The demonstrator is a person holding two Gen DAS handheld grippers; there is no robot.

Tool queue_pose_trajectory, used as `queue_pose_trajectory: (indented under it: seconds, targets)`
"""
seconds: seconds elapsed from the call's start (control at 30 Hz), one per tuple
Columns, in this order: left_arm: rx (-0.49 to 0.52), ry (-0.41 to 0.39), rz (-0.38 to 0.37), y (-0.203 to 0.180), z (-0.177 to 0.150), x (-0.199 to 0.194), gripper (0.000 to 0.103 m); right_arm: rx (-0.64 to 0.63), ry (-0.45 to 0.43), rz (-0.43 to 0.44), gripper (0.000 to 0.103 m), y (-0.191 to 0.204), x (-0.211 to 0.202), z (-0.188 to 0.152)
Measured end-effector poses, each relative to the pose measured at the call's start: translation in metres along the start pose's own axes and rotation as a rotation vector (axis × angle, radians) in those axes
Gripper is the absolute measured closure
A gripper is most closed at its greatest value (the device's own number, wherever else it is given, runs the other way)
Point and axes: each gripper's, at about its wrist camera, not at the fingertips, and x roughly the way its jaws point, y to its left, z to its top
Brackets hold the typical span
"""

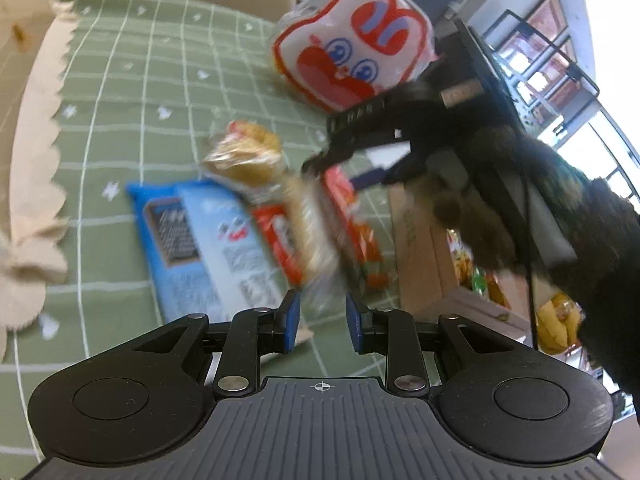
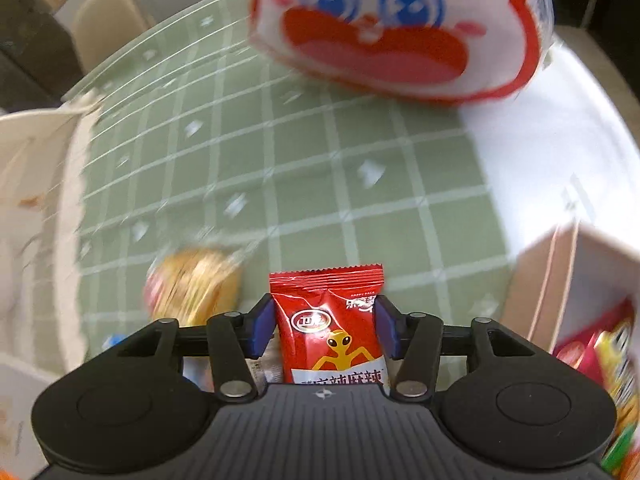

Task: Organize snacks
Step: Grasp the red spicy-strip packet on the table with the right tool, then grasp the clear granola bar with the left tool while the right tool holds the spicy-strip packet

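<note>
My left gripper [image 1: 323, 320] is shut on the tail of a clear-wrapped bread packet [image 1: 256, 156], which stretches away over the green checked tablecloth [image 1: 132, 92]. My right gripper [image 2: 324, 328] is shut on a red snack packet [image 2: 328, 320] with a yellow alien figure, its blue pads pressed against both sides. In the left wrist view the right gripper [image 1: 336, 174] reaches in from the right, held by a hand in a dark furry sleeve [image 1: 560, 208], over more red packets [image 1: 280, 236]. A blue packet [image 1: 200, 236] lies flat beside them.
A large white bag with a red cartoon face [image 1: 352, 48] [image 2: 392, 32] stands further back. A cardboard box [image 1: 420, 240] [image 2: 580, 280] with snacks sits at the right. A cream scalloped container [image 1: 36, 160] [image 2: 40, 184] borders the left. A round wrapped pastry [image 2: 196, 284] lies left of the right gripper.
</note>
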Motion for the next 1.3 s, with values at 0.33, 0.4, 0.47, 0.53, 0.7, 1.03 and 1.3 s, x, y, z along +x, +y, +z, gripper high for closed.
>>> queue_pose_trajectory:
  seconds: [0.33, 0.4, 0.47, 0.53, 0.7, 1.03, 1.3]
  targets:
    - [0.014, 0.004, 0.050, -0.002, 0.017, 0.021, 0.074, -0.033, -0.123, 0.097, 0.069, 0.017, -0.069, -0.062]
    - [0.014, 0.008, 0.054, -0.001, 0.020, 0.022, 0.074, -0.022, -0.142, 0.127, 0.071, 0.014, -0.080, -0.081]
    - [0.027, 0.009, 0.046, -0.004, 0.023, 0.022, 0.074, -0.008, -0.156, 0.138, 0.071, 0.009, -0.091, -0.103]
    - [0.052, 0.007, 0.025, -0.011, 0.027, 0.023, 0.074, 0.028, -0.162, 0.140, 0.071, -0.002, -0.101, -0.130]
    - [0.195, 0.053, 0.006, -0.045, 0.034, 0.050, 0.074, 0.131, -0.201, 0.089, 0.071, -0.032, -0.113, -0.186]
    - [0.380, 0.172, 0.160, -0.080, 0.032, 0.120, 0.070, 0.235, -0.330, -0.106, 0.050, -0.071, -0.131, -0.257]
    - [0.322, 0.169, 0.199, -0.081, 0.050, 0.135, 0.060, 0.251, -0.332, -0.173, 0.042, -0.072, -0.106, -0.290]
